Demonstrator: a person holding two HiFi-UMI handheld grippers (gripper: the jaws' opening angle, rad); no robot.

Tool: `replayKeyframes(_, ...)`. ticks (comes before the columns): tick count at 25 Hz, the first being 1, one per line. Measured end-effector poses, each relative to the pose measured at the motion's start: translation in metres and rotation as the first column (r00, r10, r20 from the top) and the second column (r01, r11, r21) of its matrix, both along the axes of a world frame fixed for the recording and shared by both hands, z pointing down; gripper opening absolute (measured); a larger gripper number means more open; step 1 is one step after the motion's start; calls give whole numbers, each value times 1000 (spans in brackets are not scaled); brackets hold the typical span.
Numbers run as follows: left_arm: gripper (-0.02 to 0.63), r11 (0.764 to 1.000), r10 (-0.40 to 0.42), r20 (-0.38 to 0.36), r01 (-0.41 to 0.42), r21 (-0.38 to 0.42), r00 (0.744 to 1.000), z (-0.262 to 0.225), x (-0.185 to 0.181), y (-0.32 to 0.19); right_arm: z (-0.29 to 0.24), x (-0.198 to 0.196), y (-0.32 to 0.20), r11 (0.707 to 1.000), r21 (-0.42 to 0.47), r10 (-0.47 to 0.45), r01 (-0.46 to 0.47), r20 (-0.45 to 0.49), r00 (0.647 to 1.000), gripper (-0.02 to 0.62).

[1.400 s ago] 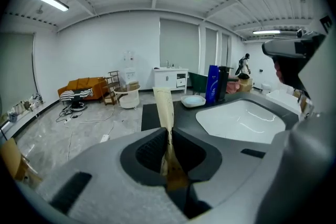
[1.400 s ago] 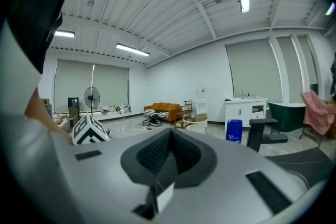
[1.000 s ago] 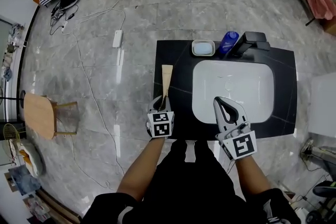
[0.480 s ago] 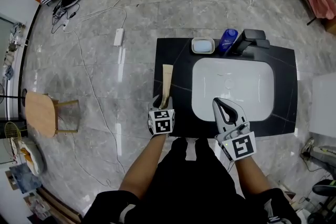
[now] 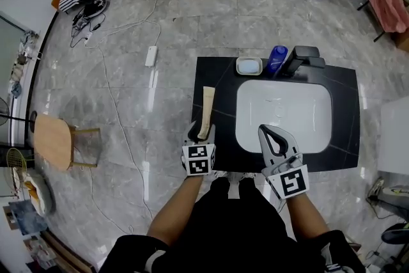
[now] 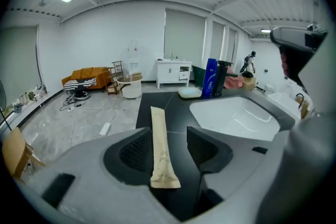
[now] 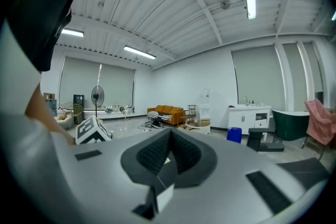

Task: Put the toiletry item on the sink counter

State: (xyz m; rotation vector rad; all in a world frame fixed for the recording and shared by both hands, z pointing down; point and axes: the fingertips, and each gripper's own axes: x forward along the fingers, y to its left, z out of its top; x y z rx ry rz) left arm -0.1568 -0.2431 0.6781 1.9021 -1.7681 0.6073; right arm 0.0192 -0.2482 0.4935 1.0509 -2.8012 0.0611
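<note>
Where the toiletry item lies: a long tan sachet [image 5: 206, 110] is flat on the black bench [image 5: 220, 83], on the bare strip to the left of the white basin [image 5: 284, 115], with its length pointing away from the person.
Sachet against left gripper: the near end of the sachet sits between the jaws of the left gripper [image 5: 202, 132], and the rest stretches out past the tips.
Left gripper state: the jaws are opening and stand wide, with a gap on each side of the sachet and neither pad pressing on it.
Right gripper state: the right gripper [image 5: 264, 129] has its jaws together with nothing between them.
Right gripper place: its tip shows over the near left corner of the basin, apart from the sachet.
Back of bench: a soap dish [image 5: 248, 65], a blue bottle [image 5: 277, 57] and a dark faucet [image 5: 305, 57] stand in a row behind the basin, well apart from the sachet.
</note>
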Motion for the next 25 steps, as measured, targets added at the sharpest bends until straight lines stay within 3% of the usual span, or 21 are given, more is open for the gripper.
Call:
replayKeyframes(5,225,988,25,-8,-24,155,1000,-71,12,-4,-10,-2,-1,998,57,-4,3,16,1000,6)
replayKeyframes(12,202,936,19,-10,-14,351,1000,-157,3,-2,-41,-12,6,994,106,-15,15,-4,1000,6)
replayKeyframes(17,151,909,16,-10,-10,418,1000,-189,0,4,-63,-6,1,988,152,33,-36,27,999,6)
replayKeyframes(21,12,886,32,-18,-20,462,999,-204,2,9,-72,-5,-4,978,201,39,-47,45,998,6)
replayKeyframes(25,12,880,59,-3,-51,472,998,-210,8,10,-71,-6,-7,980,188,50,-59,54,997,6)
